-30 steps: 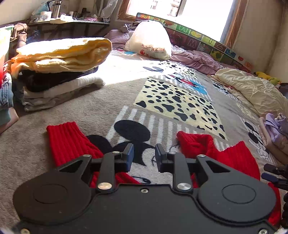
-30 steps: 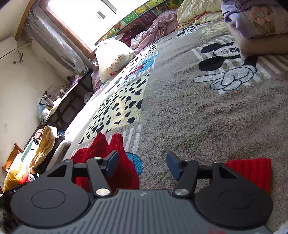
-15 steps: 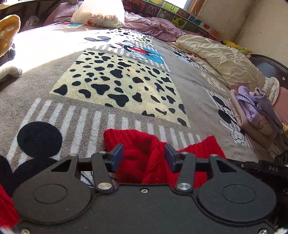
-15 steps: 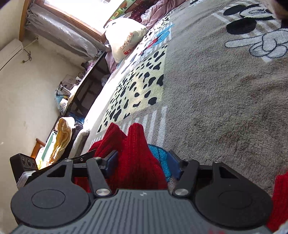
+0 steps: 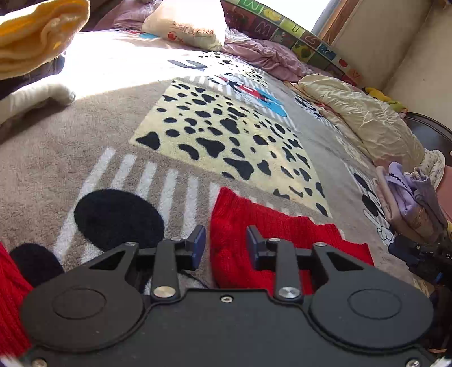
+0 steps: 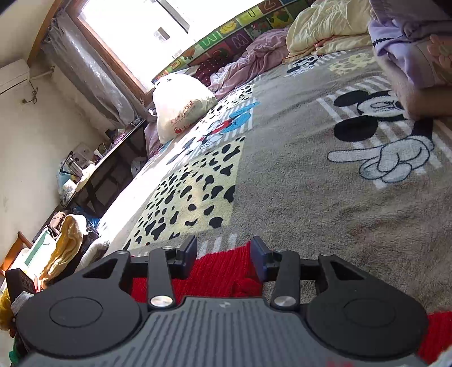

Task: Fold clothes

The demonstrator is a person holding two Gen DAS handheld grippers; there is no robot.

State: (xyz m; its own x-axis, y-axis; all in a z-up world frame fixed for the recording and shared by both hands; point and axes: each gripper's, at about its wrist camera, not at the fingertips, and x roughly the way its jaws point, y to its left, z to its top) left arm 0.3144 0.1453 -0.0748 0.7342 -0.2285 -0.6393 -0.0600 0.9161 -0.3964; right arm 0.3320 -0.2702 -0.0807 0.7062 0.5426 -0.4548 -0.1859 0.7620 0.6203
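Right, both grippers hung open-jawed: left gripper (image 5: pixel 225 247) and right gripper (image 6: pixel 223 257) each straddled the red ribbed knit garment (image 5: pixel 271 234), low-centre frame, gripping nothing, on the grey cartoon-print blanket (image 5: pixel 65 149).

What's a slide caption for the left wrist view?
Left gripper, jaws open, over the edge of a red knit lying on a cartoon blanket; folded clothes stacked at upper left.

Letters M, U on wall border (image 5: pixel 271 25)
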